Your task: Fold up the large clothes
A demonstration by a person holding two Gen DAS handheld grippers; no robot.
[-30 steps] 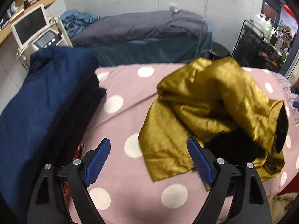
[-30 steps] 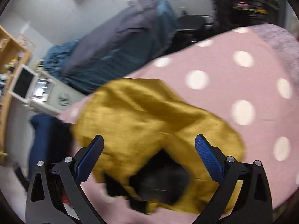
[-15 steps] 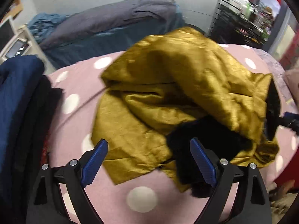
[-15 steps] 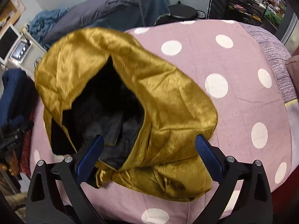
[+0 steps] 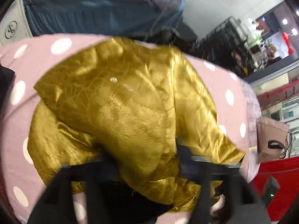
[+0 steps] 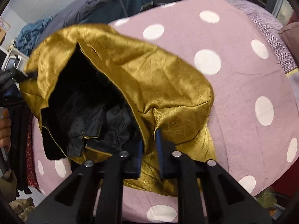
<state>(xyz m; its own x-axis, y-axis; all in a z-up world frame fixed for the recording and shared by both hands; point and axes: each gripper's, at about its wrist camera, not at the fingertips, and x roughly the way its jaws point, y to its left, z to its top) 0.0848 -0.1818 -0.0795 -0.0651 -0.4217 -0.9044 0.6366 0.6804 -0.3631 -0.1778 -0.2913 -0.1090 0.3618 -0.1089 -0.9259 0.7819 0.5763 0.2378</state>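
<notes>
1. Honestly, the left wrist view is smeared with blur; the left gripper (image 5: 147,160) has just been closing, with a bunched fold of the one gold jacket (image 5: 121,102) between its fingers, though actual pad contact is hard to make out.
2. Right gripper (image 6: 149,149) has just snapped together, pinching the jacket's gold hem.
3. One jacket, crumpled on the pink polka-dot cover (image 6: 233,85), its black lining (image 6: 84,100) gaping open.
4. Two grippers.

Gold garment (image 6: 158,78), black-lined; pink white-dotted bedspread (image 6: 243,78).
</notes>
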